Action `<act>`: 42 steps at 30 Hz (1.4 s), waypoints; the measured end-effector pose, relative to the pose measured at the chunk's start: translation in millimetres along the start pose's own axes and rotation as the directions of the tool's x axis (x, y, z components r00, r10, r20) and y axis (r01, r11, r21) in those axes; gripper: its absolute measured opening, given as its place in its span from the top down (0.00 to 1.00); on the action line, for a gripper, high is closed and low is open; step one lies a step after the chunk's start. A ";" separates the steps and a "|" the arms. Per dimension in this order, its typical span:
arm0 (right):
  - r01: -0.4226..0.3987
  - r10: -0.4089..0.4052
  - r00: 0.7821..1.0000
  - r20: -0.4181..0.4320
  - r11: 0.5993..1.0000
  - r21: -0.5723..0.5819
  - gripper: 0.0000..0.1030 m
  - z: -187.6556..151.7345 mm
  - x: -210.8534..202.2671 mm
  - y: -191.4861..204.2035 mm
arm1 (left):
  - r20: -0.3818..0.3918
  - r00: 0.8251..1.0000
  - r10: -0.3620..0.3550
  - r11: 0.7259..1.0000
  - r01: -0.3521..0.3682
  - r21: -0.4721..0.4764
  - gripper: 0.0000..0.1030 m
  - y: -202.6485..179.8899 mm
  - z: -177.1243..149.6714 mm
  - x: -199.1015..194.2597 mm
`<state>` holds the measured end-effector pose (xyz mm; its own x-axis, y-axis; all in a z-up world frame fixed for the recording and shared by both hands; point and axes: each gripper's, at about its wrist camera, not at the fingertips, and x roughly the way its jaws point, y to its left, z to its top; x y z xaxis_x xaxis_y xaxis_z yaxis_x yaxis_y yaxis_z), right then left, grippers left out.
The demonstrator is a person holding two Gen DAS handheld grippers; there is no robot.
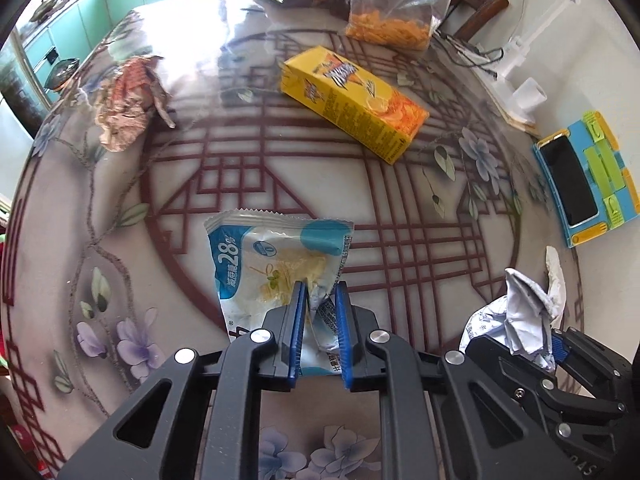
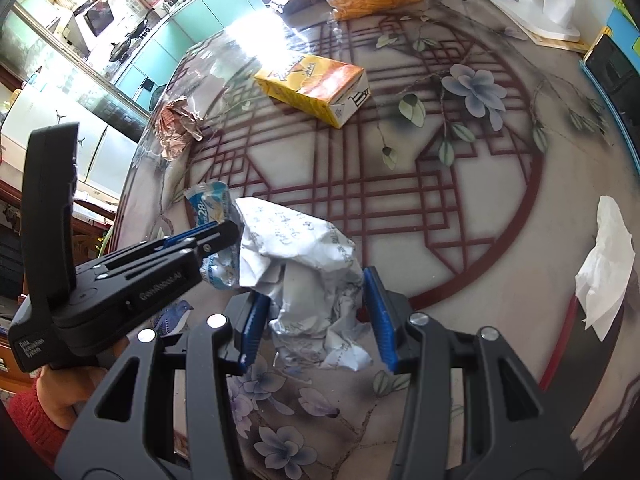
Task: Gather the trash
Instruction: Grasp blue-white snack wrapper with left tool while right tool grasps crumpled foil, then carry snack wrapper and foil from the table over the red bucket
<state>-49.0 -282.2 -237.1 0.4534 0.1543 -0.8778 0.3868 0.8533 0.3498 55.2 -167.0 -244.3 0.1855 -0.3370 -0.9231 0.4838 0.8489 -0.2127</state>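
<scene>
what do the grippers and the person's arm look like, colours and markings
Both grippers, left and right, are matte black plastic frames with triangular cutouts, silver round bolts and ribbed blue finger pads. The left one's side bears small white lettering, including "Data Acquisition System". The hand under it wears a red knitted sleeve. No cables show on either.

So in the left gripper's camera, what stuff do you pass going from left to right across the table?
Crumpled orange wrapper → blue-and-white packet in the left gripper → yellow box → crumpled white paper → blue phone stand.
</scene>
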 end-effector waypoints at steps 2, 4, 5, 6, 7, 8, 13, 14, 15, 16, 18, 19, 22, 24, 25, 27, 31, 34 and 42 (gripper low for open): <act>0.000 0.000 1.000 0.002 1.000 -0.008 0.56 -0.4 -1.1 3.8 | 0.009 1.000 -0.004 1.000 0.004 -0.016 0.88 5.7 -0.4 -5.4; -0.001 0.001 1.000 0.002 1.000 -0.015 0.56 -0.7 -1.3 7.9 | 0.021 1.000 -0.006 0.999 0.007 -0.039 0.88 14.0 -1.6 -12.5; -0.003 0.003 1.000 0.002 1.000 -0.020 0.56 -0.9 -1.5 10.1 | 0.026 1.000 -0.007 0.999 0.008 -0.048 0.88 17.6 -2.8 -14.9; -0.005 0.005 1.000 0.002 1.000 -0.024 0.56 -1.2 -1.7 12.4 | 0.031 0.999 -0.008 0.998 0.010 -0.062 0.88 22.8 -3.9 -18.9; -0.006 0.006 1.000 0.002 1.000 -0.027 0.56 -1.5 -1.5 14.7 | 0.036 0.999 -0.007 0.997 0.010 -0.073 0.88 26.5 -5.2 -21.2; -0.008 0.008 1.000 0.001 0.999 -0.032 0.56 -1.7 -1.4 17.5 | 0.041 0.999 -0.006 0.996 0.009 -0.086 0.88 31.0 -6.0 -24.2; -0.019 0.018 1.000 -0.004 0.998 -0.059 0.56 -1.9 0.2 31.6 | 0.077 0.997 0.010 0.992 0.000 -0.128 0.88 49.3 -8.8 -42.7; -0.020 0.020 1.000 -0.004 0.998 -0.064 0.56 -1.8 0.5 34.6 | 0.090 0.996 0.018 0.991 -0.006 -0.133 0.88 53.4 -9.7 -48.3; -0.024 0.024 1.000 -0.004 0.997 -0.072 0.56 -1.1 1.3 38.4 | 0.103 0.994 0.028 0.990 -0.014 -0.137 0.88 57.7 -11.0 -54.0; -0.028 0.028 1.000 -0.004 0.997 -0.076 0.56 -0.8 2.0 41.6 | 0.111 0.993 0.037 0.990 -0.021 -0.141 0.88 61.1 -10.4 -56.6; -0.035 0.035 0.999 -0.003 0.996 -0.085 0.56 0.5 4.0 48.4 | 0.118 0.992 0.050 0.988 -0.032 -0.149 0.88 68.8 -12.3 -63.2; -0.038 0.038 0.999 -0.002 0.995 -0.089 0.56 1.3 5.1 51.6 | 0.120 0.991 0.057 0.987 -0.038 -0.154 0.88 72.4 -13.5 -65.9; -0.048 0.047 0.999 -0.004 0.995 -0.092 0.56 6.7 10.6 60.2 | 0.136 0.987 0.081 0.984 -0.058 -0.168 0.88 84.0 -17.1 -74.4; -0.052 0.050 0.998 -0.025 0.993 -0.107 0.56 10.6 17.3 68.3 | 0.144 0.985 0.093 0.980 -0.065 -0.186 0.88 94.1 -21.3 -80.2; -0.055 0.051 0.998 -0.038 0.991 -0.123 0.56 12.5 21.4 73.7 | 0.147 0.984 0.096 0.978 -0.066 -0.198 0.88 98.9 -24.1 -82.9; -0.057 0.047 0.997 -0.061 0.984 -0.166 0.56 15.6 29.2 86.8 | 0.157 0.982 0.106 0.970 -0.068 -0.233 0.88 111.8 -30.6 -89.6; -0.078 0.054 0.993 -0.103 0.968 -0.239 0.56 18.3 43.5 114.3 | 0.162 0.977 0.138 0.941 -0.079 -0.330 0.88 145.9 -47.0 -102.3; -0.092 0.058 0.991 -0.124 0.954 -0.286 0.56 20.8 52.5 137.5 | 0.170 0.972 0.163 0.917 -0.086 -0.389 0.88 170.8 -57.7 -112.3; -0.074 0.030 0.991 -0.132 0.938 -0.338 0.56 23.7 73.4 186.9 | 0.191 0.960 0.205 0.896 -0.105 -0.432 0.88 227.2 -76.4 -141.2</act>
<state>75.7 -123.2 -228.4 0.3546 0.2447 -0.9024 0.0581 0.9575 0.2825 73.5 104.6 -186.8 0.4408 -0.2273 -0.8684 0.0446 0.9718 -0.2317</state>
